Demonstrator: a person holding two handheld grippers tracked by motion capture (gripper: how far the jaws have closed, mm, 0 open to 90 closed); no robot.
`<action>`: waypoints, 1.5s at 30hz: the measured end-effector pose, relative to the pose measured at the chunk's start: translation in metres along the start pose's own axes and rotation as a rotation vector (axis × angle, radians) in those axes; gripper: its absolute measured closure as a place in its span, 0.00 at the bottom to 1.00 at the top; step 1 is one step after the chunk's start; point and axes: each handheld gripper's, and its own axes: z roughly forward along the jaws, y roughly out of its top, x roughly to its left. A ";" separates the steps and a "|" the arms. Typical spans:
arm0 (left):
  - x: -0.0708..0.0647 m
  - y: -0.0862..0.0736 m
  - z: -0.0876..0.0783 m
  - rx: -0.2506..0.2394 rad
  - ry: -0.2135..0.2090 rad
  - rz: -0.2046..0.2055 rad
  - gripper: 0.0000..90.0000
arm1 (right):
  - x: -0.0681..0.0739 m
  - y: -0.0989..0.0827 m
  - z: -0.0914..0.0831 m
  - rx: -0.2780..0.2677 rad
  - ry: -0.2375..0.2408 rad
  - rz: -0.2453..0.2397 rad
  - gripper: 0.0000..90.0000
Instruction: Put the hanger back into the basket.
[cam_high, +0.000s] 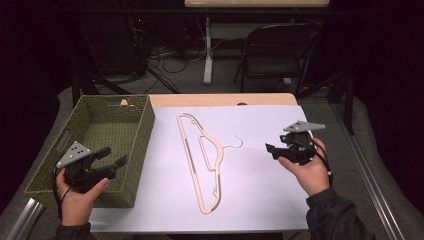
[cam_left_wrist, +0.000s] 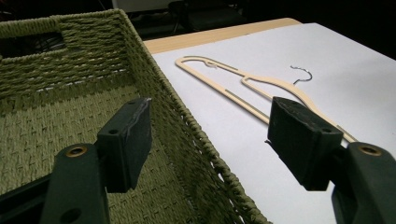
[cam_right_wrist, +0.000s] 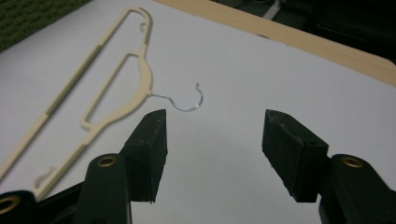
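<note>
**Both grippers empty, hanger flat between them**

While I hold both tools off the work, neither one pinches anything. My left gripper (cam_high: 111, 161) has its jaws spread wide and hangs over the near right corner of the green woven basket (cam_high: 145, 127), one jaw above the basket's floor and the other out past its right wall. My right gripper (cam_high: 275, 149) is also spread, low over the bare white sheet (cam_high: 260, 200) that covers the table, pointing toward the middle.

Between the two lies the coat hanger (cam_high: 192, 165), flat on the sheet just right of the basket and apart from it. Its long straight bar runs away from me on the basket side, and its wire hook (cam_right_wrist: 187, 100) points toward my right gripper, near it but not touching.

I judge it light and fairly stiff, likely thin plastic or wood, and slick enough to skid on the sheet if nudged. Lying flat, it gives the jaws little to bite, so I would take it at the neck where the hook joins the shoulders, or across one shoulder.

It is pale cream, slim, with ribbed strips along the bar, small notches near its ends and a thin silver hook.
</note>
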 end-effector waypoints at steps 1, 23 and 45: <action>0.000 0.000 0.000 0.000 0.000 0.000 0.34 | 0.000 0.000 0.000 0.000 0.000 0.000 0.45; 0.002 -0.001 -0.001 0.011 0.002 -0.013 0.34 | 0.021 0.095 0.054 0.141 0.088 -0.104 0.50; 0.004 -0.002 0.001 0.022 0.006 -0.015 0.34 | 0.037 0.082 0.122 0.296 0.036 -0.106 0.57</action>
